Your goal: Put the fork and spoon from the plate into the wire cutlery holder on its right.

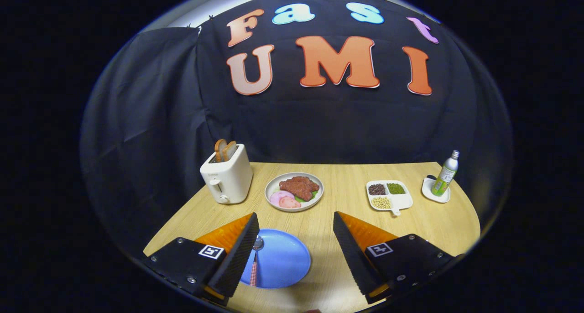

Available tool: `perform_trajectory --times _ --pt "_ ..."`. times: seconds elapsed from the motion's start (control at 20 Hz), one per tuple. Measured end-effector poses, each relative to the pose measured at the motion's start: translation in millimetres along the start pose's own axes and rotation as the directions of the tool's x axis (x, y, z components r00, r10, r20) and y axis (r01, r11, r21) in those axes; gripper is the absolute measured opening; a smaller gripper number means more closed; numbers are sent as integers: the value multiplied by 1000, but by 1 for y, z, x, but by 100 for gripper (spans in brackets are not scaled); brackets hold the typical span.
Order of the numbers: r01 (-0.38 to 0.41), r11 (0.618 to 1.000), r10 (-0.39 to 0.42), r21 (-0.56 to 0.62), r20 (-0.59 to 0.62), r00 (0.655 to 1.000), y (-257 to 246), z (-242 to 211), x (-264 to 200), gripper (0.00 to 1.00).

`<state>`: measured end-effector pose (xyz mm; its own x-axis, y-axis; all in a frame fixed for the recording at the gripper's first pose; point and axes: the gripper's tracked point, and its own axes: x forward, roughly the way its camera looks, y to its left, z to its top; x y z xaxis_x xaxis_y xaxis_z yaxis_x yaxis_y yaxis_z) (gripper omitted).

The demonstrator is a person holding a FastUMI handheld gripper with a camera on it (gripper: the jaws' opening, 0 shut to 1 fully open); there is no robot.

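Note:
A blue plate (283, 260) lies on the wooden table below and between my fingers, nearer the left one. A spoon (255, 258) with a metal bowl and a red-and-white patterned handle rests on the plate's left side, right beside the left finger (239, 253). My gripper (295, 221) is open wide and hangs above the plate, holding nothing. The left finger hides part of the plate.
A white toaster (226, 178) with bread slices stands at the back left. A plate of meat (294, 191) is beyond the fingers in the middle. Further right are a white divided dish of beans (388, 195) and a green bottle (445, 174) on a white coaster.

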<state>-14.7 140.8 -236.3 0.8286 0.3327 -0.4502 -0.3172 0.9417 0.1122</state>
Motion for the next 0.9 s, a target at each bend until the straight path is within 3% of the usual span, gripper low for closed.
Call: perform_trajectory --times 0.45,0.9 --pt "-47 998 41 -40 -143 989 57 -75 29 98" --pt "-88 995 66 -51 -343 937 84 -165 48 95"
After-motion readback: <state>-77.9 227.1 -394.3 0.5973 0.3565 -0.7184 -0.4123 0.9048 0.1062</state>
